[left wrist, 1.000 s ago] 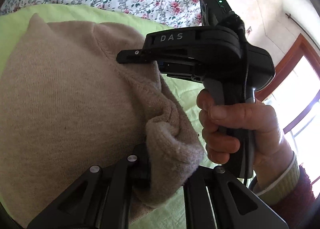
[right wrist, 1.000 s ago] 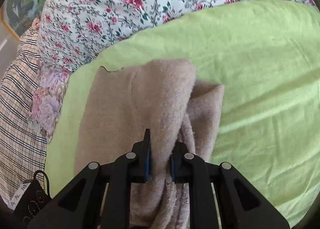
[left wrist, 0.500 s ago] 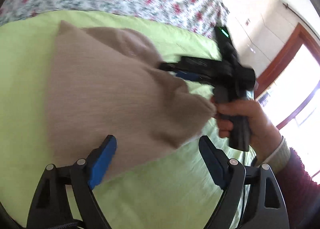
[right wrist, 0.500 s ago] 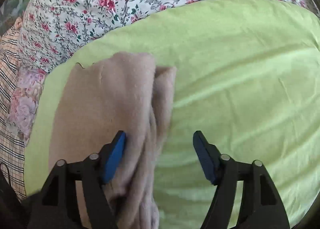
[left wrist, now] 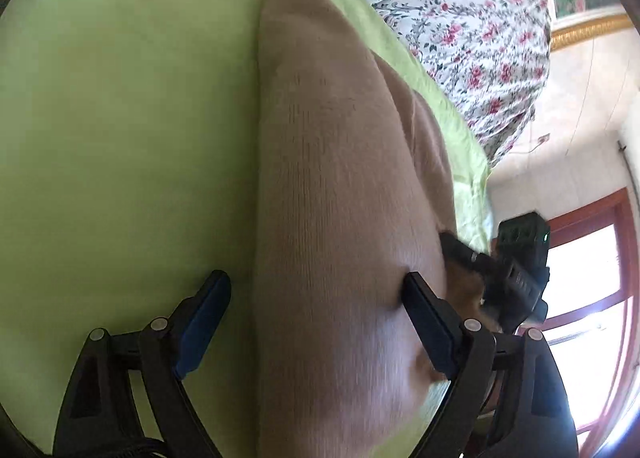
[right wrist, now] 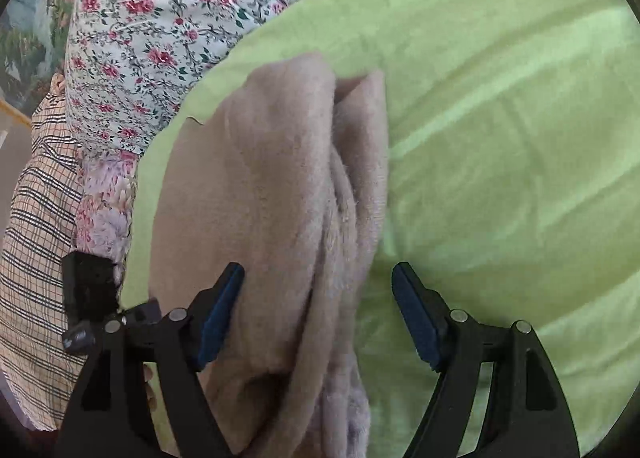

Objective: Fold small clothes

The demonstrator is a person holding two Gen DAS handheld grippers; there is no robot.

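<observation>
The beige knit (left wrist: 344,186) is lying folded on the green sheet (left wrist: 120,138) of the bed, doubled over itself into a long narrow bundle. Judging by the stacked layers, at least one fold is done; what is left looks like a last fold or a smoothing, and any other clothes are out of view.

The left gripper (left wrist: 316,294) is hanging over the near end of the knit with its jaws having just been opening and now standing wide. The cloth is lying between them, and the right-hand pad seems to be touching or denting the fabric, but nothing is being pinched. The right gripper (right wrist: 318,298) is likewise spread wide, its jaws having just been opening; the knit's edge is lying between them, released, with the right-hand pad over bare sheet.

The left wrist view is showing the smooth top face of the knit running away to a far corner, the right gripper (left wrist: 516,270) just past the bundle's right side, a floral cover (left wrist: 460,18) and a window (left wrist: 592,298). It is not showing the layers. The right wrist view is showing them: the open side of the fold, with fuzzy edges (right wrist: 352,186) stacked unevenly, plus a checked cloth (right wrist: 36,218) at the left that the other view is missing.
</observation>
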